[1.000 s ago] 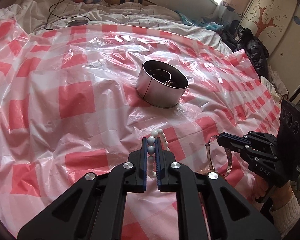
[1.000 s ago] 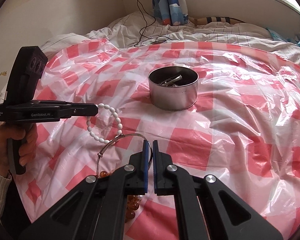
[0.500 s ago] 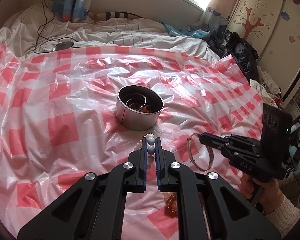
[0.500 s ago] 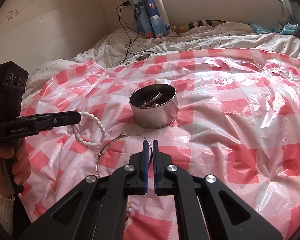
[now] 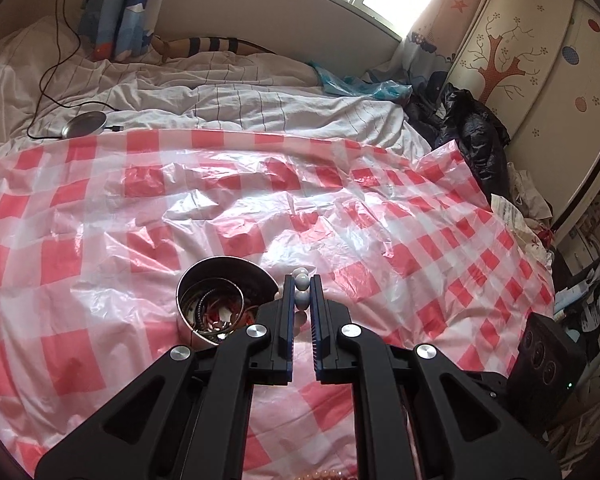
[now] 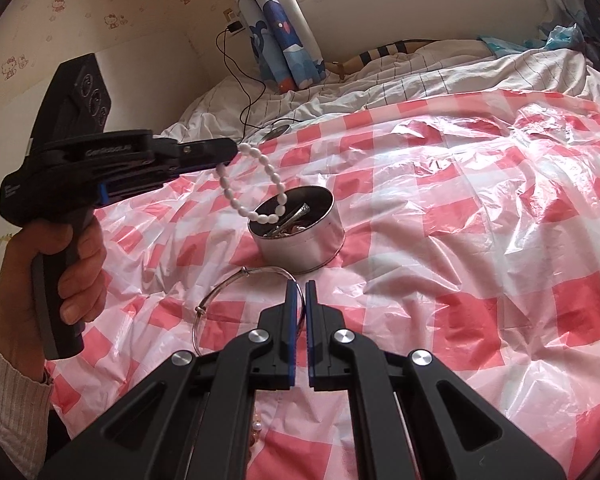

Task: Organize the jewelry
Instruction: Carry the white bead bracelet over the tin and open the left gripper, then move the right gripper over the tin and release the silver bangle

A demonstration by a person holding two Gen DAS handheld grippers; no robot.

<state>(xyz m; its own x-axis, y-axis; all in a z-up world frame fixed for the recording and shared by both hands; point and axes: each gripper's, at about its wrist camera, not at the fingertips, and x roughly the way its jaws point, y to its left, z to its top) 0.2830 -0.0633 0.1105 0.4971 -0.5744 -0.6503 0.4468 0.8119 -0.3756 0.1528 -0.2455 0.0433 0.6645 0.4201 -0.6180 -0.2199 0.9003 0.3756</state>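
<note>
While the left gripper (image 5: 301, 294) pinches a white bead bracelet (image 6: 256, 186) between its blue pads, the loop hangs free below the fingertips, its lowest beads over the near-left rim of the round metal tin (image 6: 300, 232); can't tell whether the beads touch the rim. In the left wrist view only two or three beads show, squeezed in the narrow gap between the pads, w/ the tin just left of and below the fingers. Tin holds other jewelry: thin bangles, a metal clip, reddish bits. The person's left hand (image 6: 60, 276) wraps the gripper's handle, cream knit sleeve at the wrist.

The right gripper (image 6: 301, 292) hovers low nr the front of the tin, jaws nearly closed w/ just a thin slit, nothing between them. A thin silver bangle (image 6: 236, 300) lies flat on the sheet just in front of the tin, its far arc passing right by the right gripper's fingertips; contact can't be told. Amber beads (image 5: 328, 474) peek out below the gripper bodies at the bottom edge of both views, mostly hidden.

Everything sits on a red-and-white checked plastic sheet (image 6: 480, 240), crinkled and shiny, spread over a bed. Tin is about mid-sheet. Past the sheet's far edge: a white striped duvet (image 5: 240, 100), a round charger pad (image 5: 86, 124) w/ black cable, and a blue cartoon curtain (image 6: 288, 36).
</note>
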